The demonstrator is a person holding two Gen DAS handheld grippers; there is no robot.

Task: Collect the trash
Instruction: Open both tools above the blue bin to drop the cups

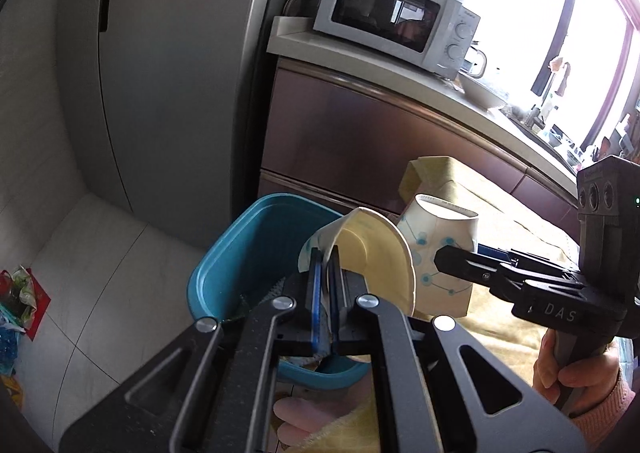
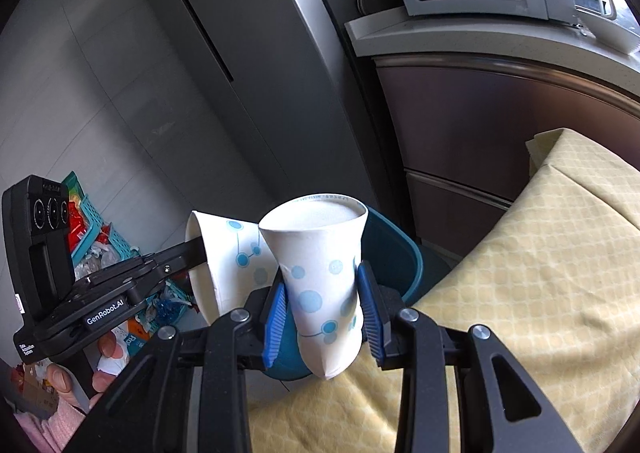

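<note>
Blue-dotted white paper cups fill both grippers: the left gripper (image 1: 326, 285) is clamped flat on the wall of one crushed cup (image 1: 372, 253), the right gripper (image 2: 324, 309) squeezes a second cup (image 2: 320, 273) upright. Both hang over a teal bin (image 1: 248, 249) beside the yellow-clothed table's (image 2: 520, 273) edge. Behind stand a grey fridge (image 1: 168, 73), a brown cabinet (image 1: 360, 133) and a microwave (image 1: 392, 19).
</note>
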